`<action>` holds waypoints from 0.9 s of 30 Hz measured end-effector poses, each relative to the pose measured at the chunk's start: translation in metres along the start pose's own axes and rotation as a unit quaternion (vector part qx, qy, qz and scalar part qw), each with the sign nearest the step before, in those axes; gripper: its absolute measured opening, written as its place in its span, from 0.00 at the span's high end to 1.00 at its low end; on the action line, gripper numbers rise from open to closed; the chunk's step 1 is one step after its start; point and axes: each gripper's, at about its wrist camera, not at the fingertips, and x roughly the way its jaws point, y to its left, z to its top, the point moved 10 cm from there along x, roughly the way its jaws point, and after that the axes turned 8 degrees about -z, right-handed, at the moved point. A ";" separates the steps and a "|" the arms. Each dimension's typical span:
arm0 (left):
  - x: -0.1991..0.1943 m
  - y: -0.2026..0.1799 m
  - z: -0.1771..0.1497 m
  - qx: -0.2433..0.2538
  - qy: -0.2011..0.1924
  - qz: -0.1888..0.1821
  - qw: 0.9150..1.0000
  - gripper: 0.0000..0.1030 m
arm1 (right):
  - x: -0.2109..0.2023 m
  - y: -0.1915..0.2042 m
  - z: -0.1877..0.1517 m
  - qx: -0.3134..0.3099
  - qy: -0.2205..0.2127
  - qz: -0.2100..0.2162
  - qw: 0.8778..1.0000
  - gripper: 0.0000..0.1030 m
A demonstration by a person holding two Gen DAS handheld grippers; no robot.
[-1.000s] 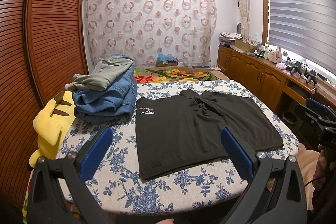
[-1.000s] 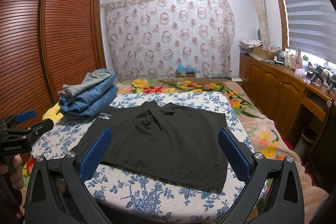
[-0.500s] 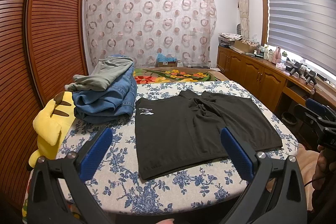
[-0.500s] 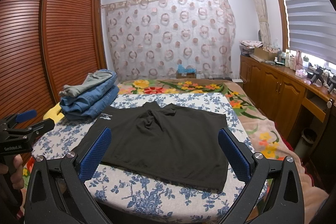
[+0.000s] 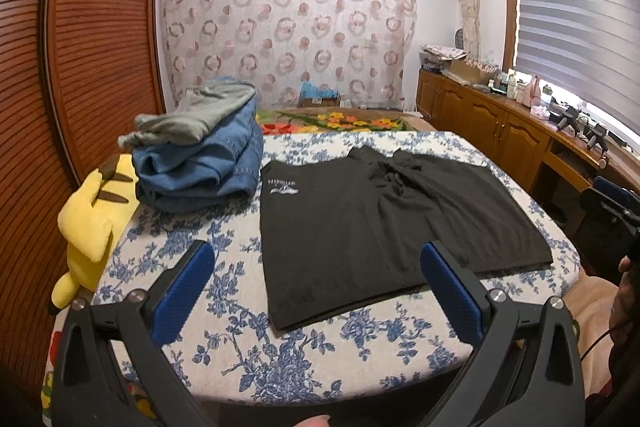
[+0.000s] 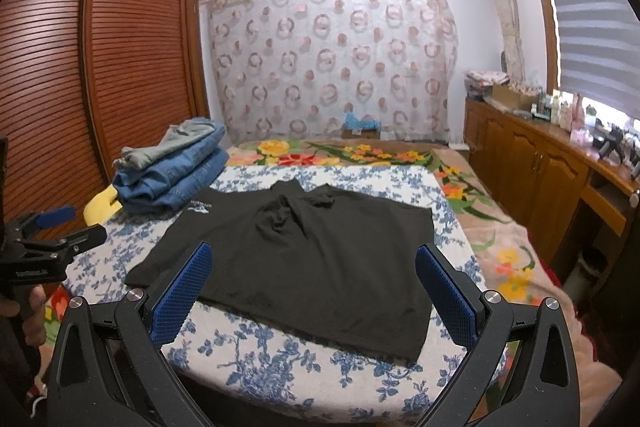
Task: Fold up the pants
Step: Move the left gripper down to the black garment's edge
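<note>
Barely anything is shifting since the earlier frames: left gripper [image 5: 316, 267] and right gripper [image 6: 312, 267] are hovering wide open, empty, low in frame. Black pants [image 5: 384, 219] are lying flat mid-frame on the floral cover [image 5: 300, 355]; gripping both near corners evenly seems best. Denim pile [image 5: 200, 163], upper left, is crowding the far edge.

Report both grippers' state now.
Left gripper: open, holding nothing, above the black pants.
Right gripper: open, holding nothing.
</note>
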 end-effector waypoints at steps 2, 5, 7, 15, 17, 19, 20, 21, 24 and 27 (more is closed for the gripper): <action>0.007 0.004 -0.009 -0.003 0.006 -0.003 1.000 0.00 | 0.006 0.000 -0.005 -0.004 0.005 -0.003 1.000 0.00; 0.014 0.009 -0.014 -0.004 0.015 -0.001 1.000 0.00 | 0.013 0.002 -0.015 -0.007 0.016 -0.007 1.000 0.00; 0.019 0.012 -0.018 -0.006 0.021 0.000 1.000 0.00 | 0.017 -0.002 -0.019 -0.008 0.023 -0.008 1.000 0.00; 0.030 0.031 -0.038 -0.017 0.037 0.004 0.999 0.00 | 0.037 -0.010 -0.039 -0.015 0.057 -0.011 0.998 0.00; 0.033 0.034 -0.043 -0.019 0.043 0.005 0.999 0.00 | 0.044 -0.011 -0.046 -0.016 0.065 -0.011 0.998 0.00; 0.036 0.037 -0.047 -0.021 0.048 0.006 0.999 0.00 | 0.052 -0.013 -0.053 -0.018 0.075 -0.013 0.997 0.00; 0.037 0.038 -0.050 -0.022 0.051 0.006 0.998 0.00 | 0.055 -0.014 -0.056 -0.019 0.081 -0.013 0.996 0.00; 0.039 0.039 -0.051 -0.023 0.054 0.006 0.998 0.00 | 0.059 -0.015 -0.060 -0.019 0.085 -0.014 0.996 0.00; 0.043 0.043 -0.057 -0.025 0.061 0.007 0.998 0.00 | 0.069 -0.017 -0.071 -0.022 0.100 -0.016 0.995 0.00; 0.047 0.048 -0.063 -0.030 0.068 0.007 0.997 0.00 | 0.079 -0.021 -0.082 -0.027 0.116 -0.021 0.993 0.00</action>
